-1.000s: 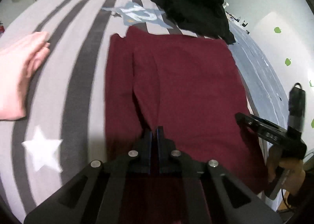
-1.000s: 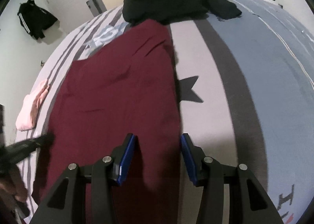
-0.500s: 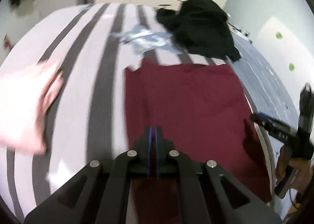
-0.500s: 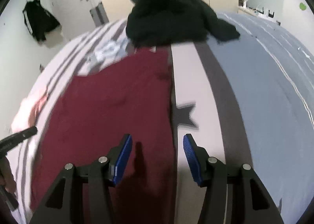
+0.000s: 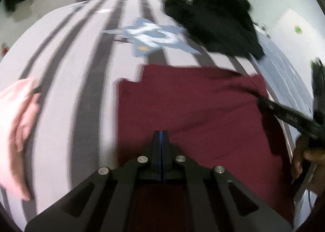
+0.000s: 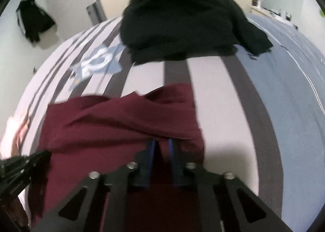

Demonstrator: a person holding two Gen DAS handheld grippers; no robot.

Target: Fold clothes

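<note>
A maroon garment [image 5: 193, 110] lies on the striped bed, partly doubled over. My left gripper [image 5: 160, 136] is shut on its near left edge, fabric hanging under the jaws. My right gripper [image 6: 161, 144] has closed on the near right edge of the maroon garment [image 6: 121, 122], with cloth between the blue pads [image 6: 150, 150] and a fold lifted ahead of it. The right gripper also shows at the right of the left wrist view [image 5: 284, 114]; the left gripper shows at the lower left of the right wrist view [image 6: 22, 162].
A black clothes pile [image 5: 213, 18] [image 6: 182, 14] lies at the far side of the bed. A pink garment [image 5: 16, 130] lies at the left. The striped bedsheet [image 5: 71, 89] has a blue star print [image 5: 152, 36]. A dark jacket [image 6: 34, 20] hangs on the wall.
My right gripper went from open to closed on the garment's right edge. Both grippers lifted and moved forward, folding the near edge toward the far end, so the garment looks shorter.
</note>
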